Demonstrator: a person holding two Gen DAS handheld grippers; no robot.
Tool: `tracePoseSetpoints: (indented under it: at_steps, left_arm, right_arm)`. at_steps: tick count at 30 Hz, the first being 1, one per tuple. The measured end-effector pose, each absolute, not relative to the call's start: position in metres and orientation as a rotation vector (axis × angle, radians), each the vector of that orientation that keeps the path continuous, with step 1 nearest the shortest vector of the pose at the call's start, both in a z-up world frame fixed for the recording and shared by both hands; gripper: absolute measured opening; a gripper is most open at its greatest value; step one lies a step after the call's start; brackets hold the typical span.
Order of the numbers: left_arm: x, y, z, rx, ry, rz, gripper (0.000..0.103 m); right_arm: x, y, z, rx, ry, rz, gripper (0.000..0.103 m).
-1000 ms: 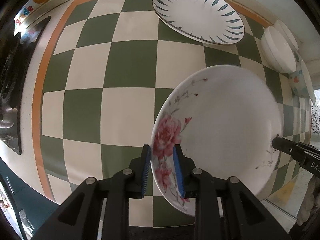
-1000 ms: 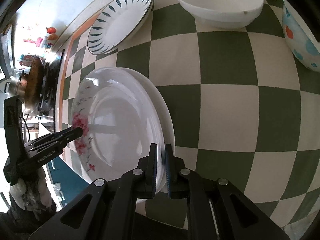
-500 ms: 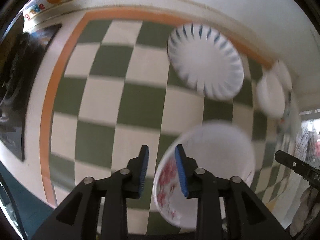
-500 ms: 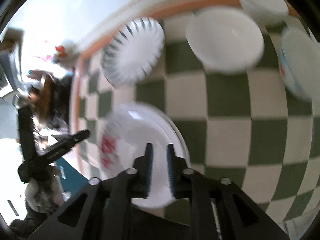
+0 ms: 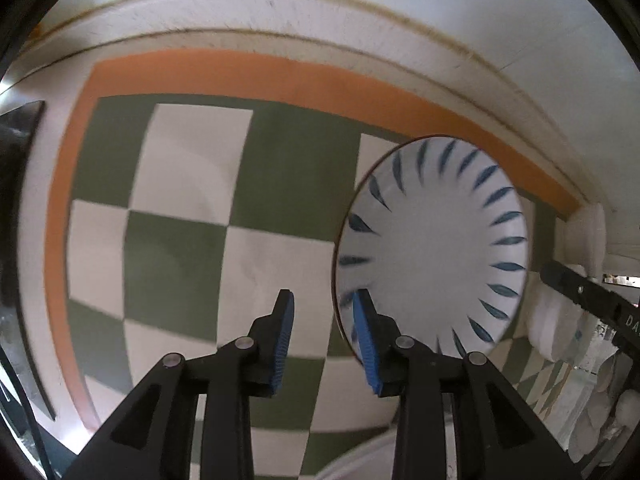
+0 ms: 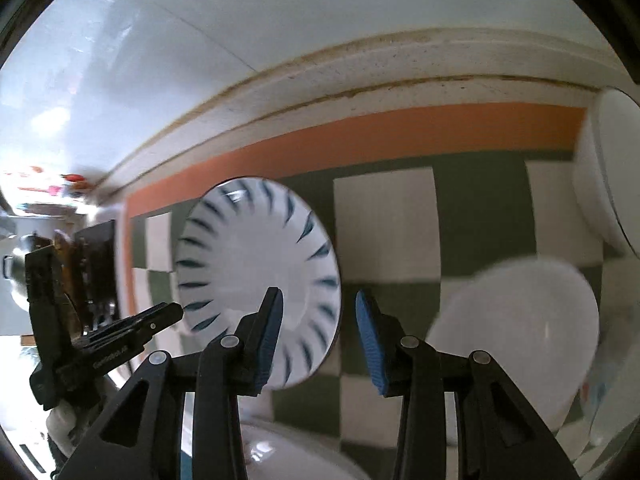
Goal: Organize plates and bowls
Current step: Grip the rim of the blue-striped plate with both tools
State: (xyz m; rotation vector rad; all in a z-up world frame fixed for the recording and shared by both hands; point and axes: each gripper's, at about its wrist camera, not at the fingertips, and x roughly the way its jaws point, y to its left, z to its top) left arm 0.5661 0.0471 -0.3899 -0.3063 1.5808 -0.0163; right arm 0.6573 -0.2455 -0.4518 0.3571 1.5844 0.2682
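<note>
1. A second ago both grippers pinched the rim of a flowered plate; now the left gripper (image 5: 323,326) and the right gripper (image 6: 318,326) both stand spread and hold nothing
2. The flowered plate has dropped to the bottom edge of each view: a white rim (image 6: 288,456) shows low between the right gripper's arms, so I judge it set down on the checked cloth (image 5: 180,240) and that plate's step done
3. Both grippers have swung toward the blue-leaf plate (image 5: 434,248), which lies on the cloth near its orange border (image 5: 280,80). It looks to be the next plate to gather, though that is a guess
4. The left view shows the left gripper's right pad at the plate's near-left edge, the jaws not yet around the rim; whether it touches, I cannot tell
5. Only the right view shows a white bowl (image 6: 516,336), blurred, right of the plate, and a second bowl (image 6: 612,168) by the wall
6. Each view catches the other gripper reaching toward the plate from the opposite side
</note>
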Motion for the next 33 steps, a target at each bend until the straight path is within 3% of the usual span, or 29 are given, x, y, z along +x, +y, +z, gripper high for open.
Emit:
tracePoseSetpoints:
  at_steps: [3,5,7,22,33]
  left_arm:
    - [0.573,0.046,-0.403,-0.328,1.598,-0.028,0.028]
    - [0.576,0.044,-0.405,-0.329,1.59,-0.04,0.025]
    - [0.578,0.039,-0.403,-0.312,1.577,-0.067,0.015]
    - [0.568,0.015,-0.371,-0.247,1.53,-0.064,0.014]
    - [0.524,0.01,-0.318,-0.224,1.464,-0.086,0.014]
  right_arm:
    - [0.671,-0.24,-0.469,0.326,1.62,0.258,0.037]
    - [0.676,-0.237,-0.478,0.31,1.645,0.256,0.025]
    - [0.678,-0.234,-0.483,0.297,1.653,0.261,0.01]
    - [0.656,-0.224,-0.47,0.235,1.605,0.3,0.009]
    - [0.61,-0.242,-0.401,0.265,1.539,0.348,0.009]
